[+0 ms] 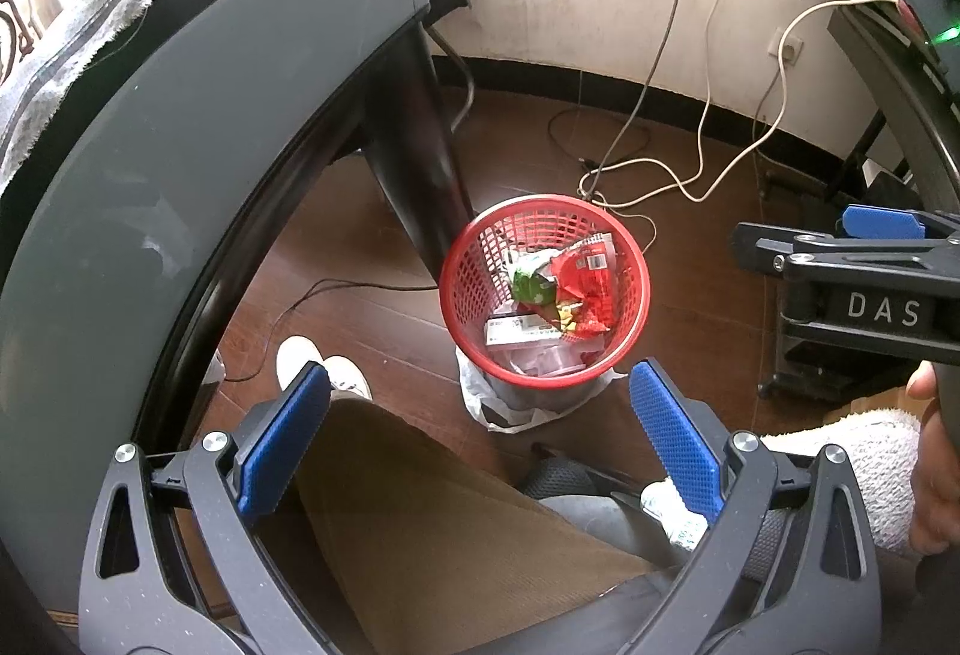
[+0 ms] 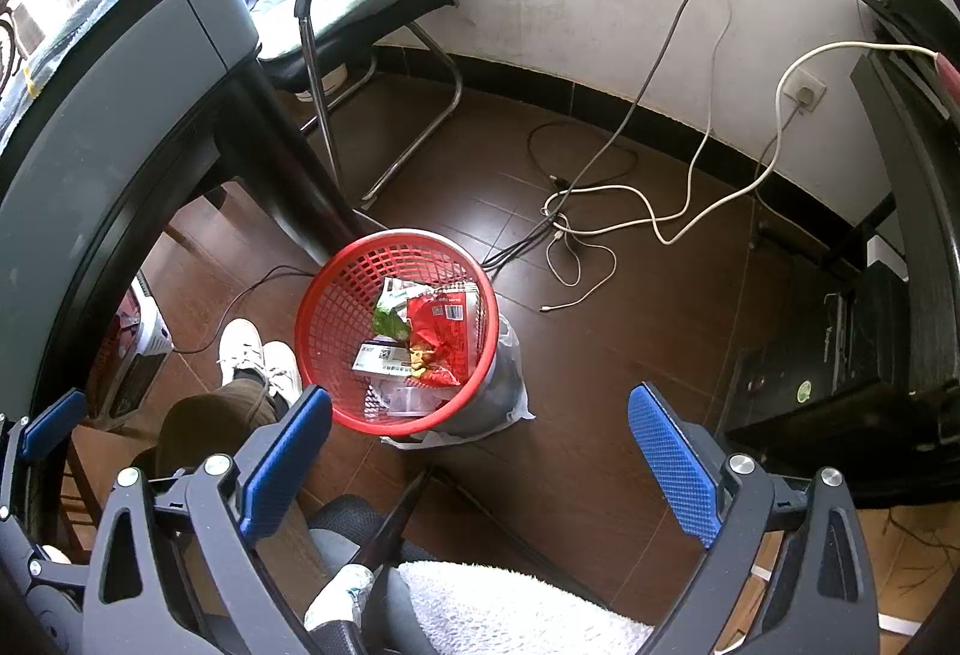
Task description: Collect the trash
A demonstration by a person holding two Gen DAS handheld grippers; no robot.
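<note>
Standing on brown floor (image 2: 600,385), red basket (image 2: 336,313)

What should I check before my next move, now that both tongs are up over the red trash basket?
1. Left tongs open and holding nothing: ok.
2. Right tongs open and holding nothing: ok.
3. Red basket upright on the floor: ok.
4. Red snack wrapper and white box inside the basket: ok.
5. More trash left on the table: cannot tell, its top is hidden.
6. Loose white cable lies apart from the basket: ok.
</note>
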